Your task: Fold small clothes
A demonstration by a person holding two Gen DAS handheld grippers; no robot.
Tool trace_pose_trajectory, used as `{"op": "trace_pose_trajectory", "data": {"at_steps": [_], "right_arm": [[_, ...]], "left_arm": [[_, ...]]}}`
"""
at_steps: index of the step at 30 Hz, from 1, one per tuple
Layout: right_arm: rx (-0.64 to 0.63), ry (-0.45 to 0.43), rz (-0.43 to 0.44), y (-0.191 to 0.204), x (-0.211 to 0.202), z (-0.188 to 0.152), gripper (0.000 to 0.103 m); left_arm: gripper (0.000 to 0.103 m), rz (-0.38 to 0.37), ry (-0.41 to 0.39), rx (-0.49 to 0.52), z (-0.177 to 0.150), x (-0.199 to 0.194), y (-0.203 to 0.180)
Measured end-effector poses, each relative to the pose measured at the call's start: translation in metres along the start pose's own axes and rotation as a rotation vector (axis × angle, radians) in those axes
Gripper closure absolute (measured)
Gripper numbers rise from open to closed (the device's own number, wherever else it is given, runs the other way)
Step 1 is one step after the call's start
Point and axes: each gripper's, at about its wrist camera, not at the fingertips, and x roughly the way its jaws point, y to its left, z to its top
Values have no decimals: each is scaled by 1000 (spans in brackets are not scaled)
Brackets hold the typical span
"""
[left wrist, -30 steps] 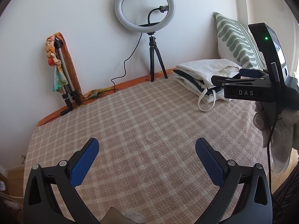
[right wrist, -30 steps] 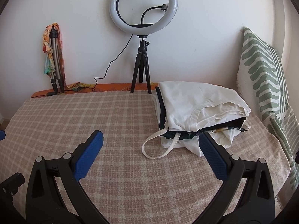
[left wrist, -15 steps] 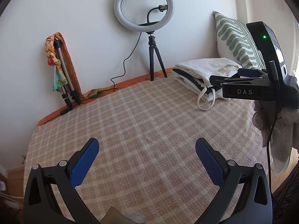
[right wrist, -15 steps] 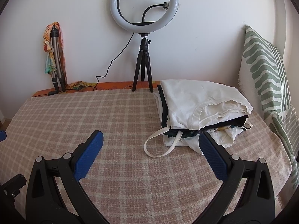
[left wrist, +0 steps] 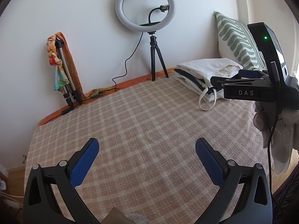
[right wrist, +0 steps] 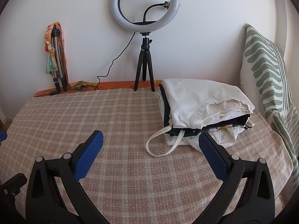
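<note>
Right now both my grippers hang over the checked blanket (right wrist: 115,115), each with its 2 blue-padded fingers spread wide and nothing between them. My left gripper (left wrist: 146,160) faces a bare stretch of the blanket, well away from the clothes. My right gripper (right wrist: 150,153) points toward the stack of folded clothes (right wrist: 203,110), which lies on the far right part of the blanket, near the wall and just beside the green-and-white patterned pillow (right wrist: 269,78). A cream-white garment sits on top of the stack, with dark pieces and more white cloth under it. A pale strap loop (right wrist: 160,145) trails out from the stack's near edge onto the blanket, lying between my right fingers in that view; my right-hand pad (right wrist: 213,158) overlaps the stack's near corner in the picture, though I cannot tell if it touches. From the left wrist view, my right gripper appears side-on in front of the stack. A ring light on a small black tripod (right wrist: 144,69) stands against the wall behind.
</note>
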Motion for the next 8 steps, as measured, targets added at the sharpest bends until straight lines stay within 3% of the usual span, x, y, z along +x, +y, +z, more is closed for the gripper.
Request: {"op": "trace_pose_trajectory", "data": {"at_steps": [8], "right_arm": [[-1,8,6,1,0,-1,0]], "left_arm": [[0,31,7,-16,-1,-1,0]]}}
